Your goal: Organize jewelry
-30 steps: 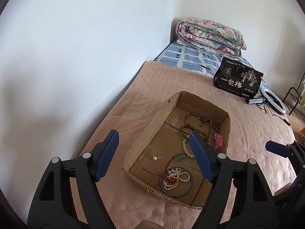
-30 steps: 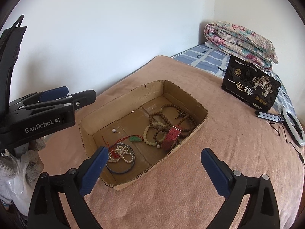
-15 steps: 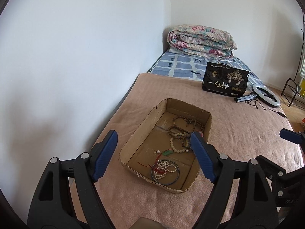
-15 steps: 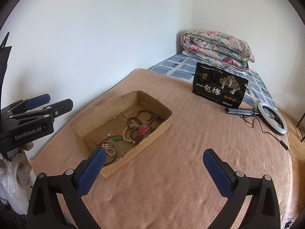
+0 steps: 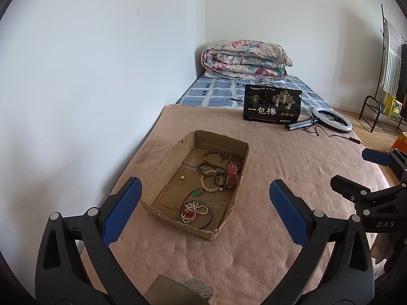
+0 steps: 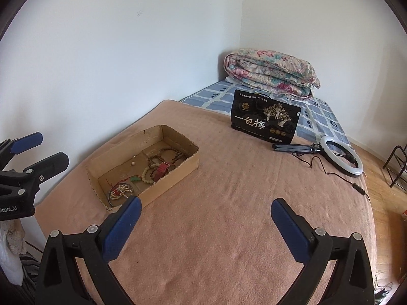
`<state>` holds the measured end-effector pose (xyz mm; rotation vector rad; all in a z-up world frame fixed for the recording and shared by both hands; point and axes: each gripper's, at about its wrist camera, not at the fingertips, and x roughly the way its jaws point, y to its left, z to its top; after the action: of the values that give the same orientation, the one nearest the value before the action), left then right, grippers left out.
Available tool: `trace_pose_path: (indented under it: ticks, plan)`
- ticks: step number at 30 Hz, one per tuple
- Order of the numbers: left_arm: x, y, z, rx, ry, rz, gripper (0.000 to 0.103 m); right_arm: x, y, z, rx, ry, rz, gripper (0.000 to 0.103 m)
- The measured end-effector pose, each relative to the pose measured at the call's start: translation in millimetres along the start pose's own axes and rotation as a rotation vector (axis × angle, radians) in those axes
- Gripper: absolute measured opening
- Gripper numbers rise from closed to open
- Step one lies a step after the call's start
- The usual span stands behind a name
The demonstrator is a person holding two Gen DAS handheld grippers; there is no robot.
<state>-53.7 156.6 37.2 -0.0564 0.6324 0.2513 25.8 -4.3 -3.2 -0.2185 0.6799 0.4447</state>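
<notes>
A shallow cardboard box (image 5: 162,164) (image 6: 178,174) lies on the pink blanket and holds the jewelry. Inside are brown bead strings (image 5: 220,156), a cream bead bracelet (image 5: 209,184), a red box-shaped piece (image 5: 231,174) (image 6: 161,170), a green pendant on red cord (image 5: 197,192), a pearl strand in a blue bangle (image 5: 194,209) (image 6: 120,192) and a single pearl (image 5: 182,177). My left gripper (image 5: 204,203) is open and empty, pulled back in front of the box. My right gripper (image 6: 206,218) is open and empty, to the right of the box over bare blanket.
A black printed bag (image 5: 272,106) (image 6: 264,117) stands at the blanket's far end. A ring light on a small tripod (image 5: 330,119) (image 6: 340,156) with its cable lies beside it. A folded floral quilt (image 5: 244,59) sits at the head of the bed. A wall runs along the left.
Both grippers have drawn back and up from the box, so it looks smaller and farther away. Both stay open and empty. The jewelry in the box has not moved.
</notes>
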Motion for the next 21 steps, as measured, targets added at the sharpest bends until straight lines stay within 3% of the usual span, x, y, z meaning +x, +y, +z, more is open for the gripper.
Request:
trace_pose_path:
  ticks: [8, 14, 21]
  plan:
    - [9, -8, 0, 0.011, 0.007, 0.048, 0.103, 7, -10, -8, -0.007, -0.021, -0.023, 0.103]
    - [23, -15, -3, 0.018, 0.05, 0.038, 0.103, 14, -24, -14, 0.045, -0.032, -0.041, 0.103]
    - [30, -20, -3, 0.02, 0.064, 0.033, 0.103, 25, -25, -16, -0.001, -0.009, -0.051, 0.103]
